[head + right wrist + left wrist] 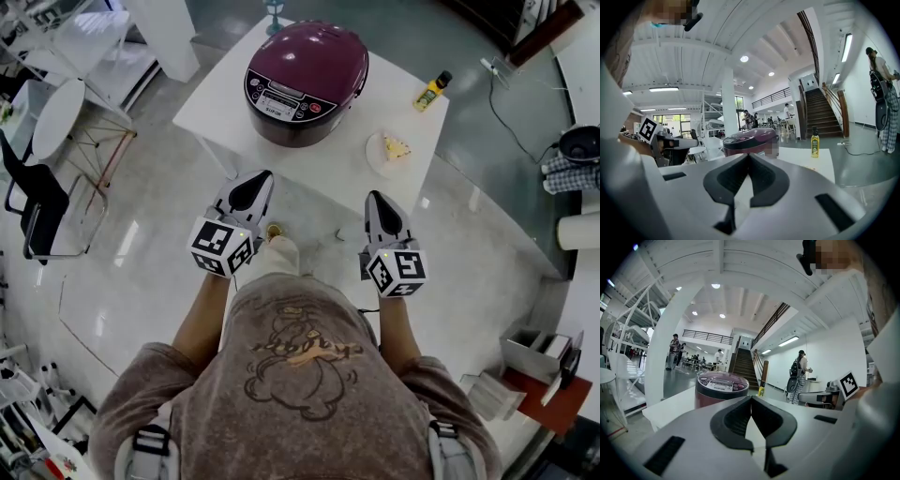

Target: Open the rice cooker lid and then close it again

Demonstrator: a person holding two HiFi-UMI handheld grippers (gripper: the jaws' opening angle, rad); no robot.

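A maroon rice cooker (pixel 306 81) with its lid down stands on a white table (pixel 403 127), control panel facing me. It shows ahead in the left gripper view as the rice cooker (pixel 721 387) and in the right gripper view as the rice cooker (pixel 750 141). My left gripper (pixel 260 178) hangs in front of the table's near edge, jaws shut with nothing between them. My right gripper (pixel 375 198) is level with it to the right, also shut and empty. Neither touches the cooker.
A small yellow bottle (pixel 432 91) stands at the table's far right and a plate with a food piece (pixel 394 150) lies near its right edge. White chairs and a round table (pixel 56 117) stand at left. Boxes (pixel 530 370) sit on the floor at right.
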